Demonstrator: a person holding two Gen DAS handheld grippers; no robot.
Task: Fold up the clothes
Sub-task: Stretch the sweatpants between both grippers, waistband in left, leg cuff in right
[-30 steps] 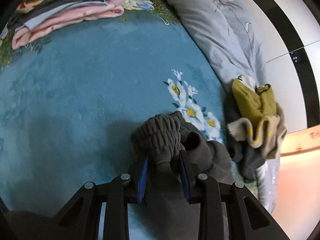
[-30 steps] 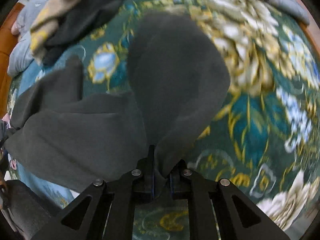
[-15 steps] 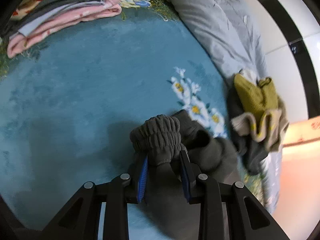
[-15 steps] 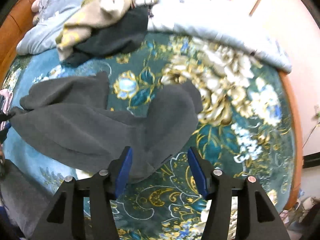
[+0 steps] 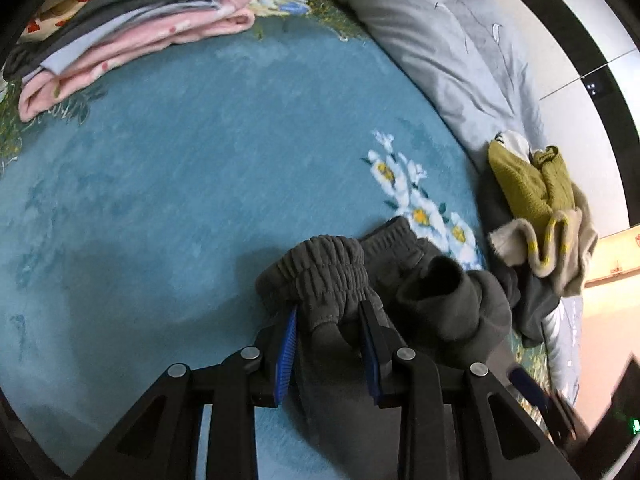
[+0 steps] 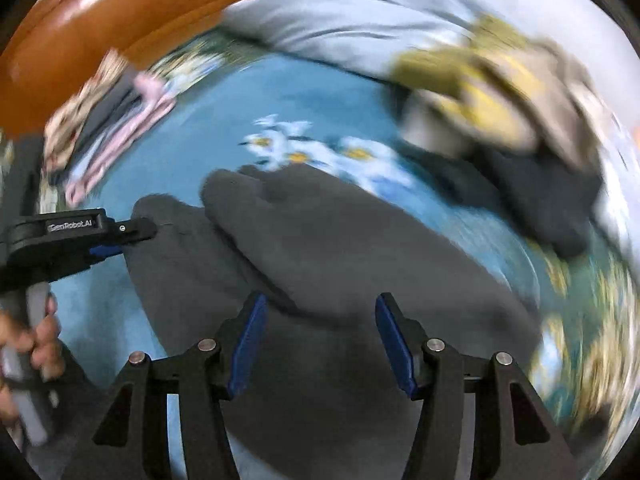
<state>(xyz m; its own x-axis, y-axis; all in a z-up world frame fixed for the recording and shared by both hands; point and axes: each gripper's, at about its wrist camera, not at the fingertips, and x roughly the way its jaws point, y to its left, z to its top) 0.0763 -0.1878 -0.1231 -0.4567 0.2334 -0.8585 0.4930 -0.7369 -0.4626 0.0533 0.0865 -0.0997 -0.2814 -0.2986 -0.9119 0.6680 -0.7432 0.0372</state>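
1. Closest to the left wrist camera, the left gripper (image 5: 330, 326) is clamped on the gathered elastic waistband of the dark grey trousers (image 5: 320, 280); the ribbed band bunches up between the two blue-padded fingers (image 5: 286, 354) and stands above the bedspread.
2. Just to the right of that pinch, the rest of the waist slumps in a rolled fold with an open hollow, resting on the blue floral bedspread (image 5: 180, 184).
3. From the right wrist camera, the right gripper (image 6: 322, 334) has its jaws spread wide with nothing between them, hovering over the trousers (image 6: 320, 248), which lie spread flat across the bedspread (image 6: 248, 96) in two overlapping dark panels.
4. At the left edge of that view, the left gripper (image 6: 128, 236) reaches in to the trousers' edge, with the person's hand (image 6: 36, 344) around its grey handle.
5. Farther right on the bed lies a heap of unfolded clothes (image 5: 536, 216), olive and beige knit on top of something dark; the right view shows it blurred.
6. Farther left, a stack of folded clothes (image 5: 132, 28) in pink, pale blue and grey sits on the bedspread.
7. Beyond both, a grey quilt (image 5: 432, 40) with a flower print runs along the far side, and a brown wooden headboard (image 6: 120, 12) shows in the right view.
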